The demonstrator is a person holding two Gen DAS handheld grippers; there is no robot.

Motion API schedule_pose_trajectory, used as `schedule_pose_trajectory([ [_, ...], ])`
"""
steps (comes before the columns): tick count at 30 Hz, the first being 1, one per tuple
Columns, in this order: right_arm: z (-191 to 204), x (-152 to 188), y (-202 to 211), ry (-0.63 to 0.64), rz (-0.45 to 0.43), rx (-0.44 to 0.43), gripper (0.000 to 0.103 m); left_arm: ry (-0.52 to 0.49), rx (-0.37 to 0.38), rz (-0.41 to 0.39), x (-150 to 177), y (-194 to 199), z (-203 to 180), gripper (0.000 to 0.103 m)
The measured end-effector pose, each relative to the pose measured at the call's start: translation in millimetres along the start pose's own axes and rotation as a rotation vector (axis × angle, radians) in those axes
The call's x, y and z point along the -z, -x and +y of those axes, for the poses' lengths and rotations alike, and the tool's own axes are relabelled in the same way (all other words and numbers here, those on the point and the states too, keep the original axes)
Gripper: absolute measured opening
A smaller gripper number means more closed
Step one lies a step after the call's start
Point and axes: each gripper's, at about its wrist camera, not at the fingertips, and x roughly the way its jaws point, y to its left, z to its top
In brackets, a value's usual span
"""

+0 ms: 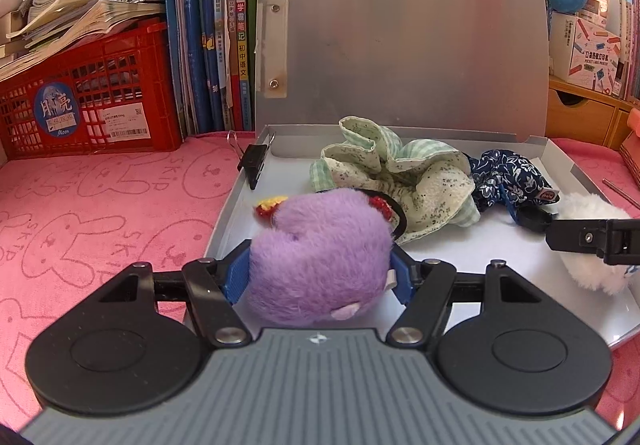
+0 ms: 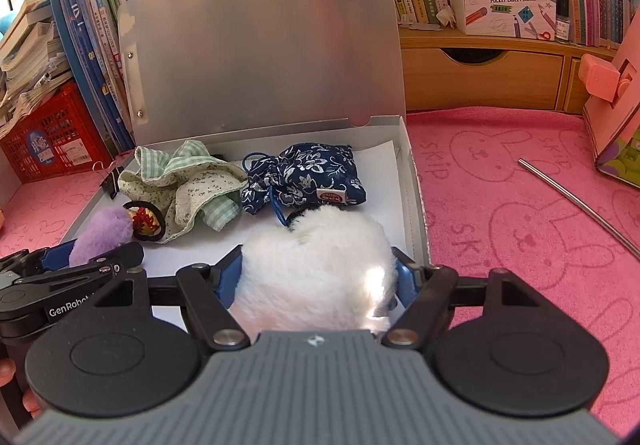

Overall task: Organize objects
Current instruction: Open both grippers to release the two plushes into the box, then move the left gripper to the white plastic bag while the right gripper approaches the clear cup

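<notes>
Right wrist: green cloth (image 2: 182, 185), blue pouch (image 2: 308, 175) behind white plush (image 2: 316, 265).

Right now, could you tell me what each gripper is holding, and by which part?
The left gripper clamps the purple pompom by its two sides; the right gripper clamps the white pompom the same way, both over the open box.

The purple plush (image 1: 320, 265) hides its gripper's fingertips; the white plush (image 2: 320, 269) perhaps hides likewise.
</notes>
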Motion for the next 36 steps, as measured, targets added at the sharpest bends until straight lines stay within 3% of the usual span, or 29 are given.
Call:
schedule_pose_trajectory([
  [5,-0.9,-5.5,-8.2,-0.003,0.004,0.014,0.074,0.009,0.007,0.001,-2.1,-0.9,-0.2,0.074],
  [7,0.5,-5.1,-8.3,0.007,0.008,0.013,0.083,0.022,0.031,0.011,-2.3,2.3,1.3,0.075],
  [10,-0.7,-7.0,-3.3,0.005,0.009,-0.003,0.088,0.051,0.059,0.010,-4.8,9.7,4.8,0.083],
  [12,-1.7,-9.2,2.8,0.003,-0.007,-0.003,0.091,0.052,0.058,0.004,-8.1,15.9,4.4,0.083],
  [22,-5.5,-11.0,61.0,0.035,-0.081,-0.035,0.096,-0.014,0.154,-0.079,-10.6,86.3,-10.3,0.090],
  [30,-13.1,14.4,119.3,0.075,-0.142,-0.064,0.099,-0.037,0.242,-0.114,21.8,152.0,-16.3,0.090],
  [36,-20.4,51.8,154.2,0.122,-0.179,-0.045,0.100,-0.060,0.280,-0.153,66.7,202.0,-19.7,0.090],
])
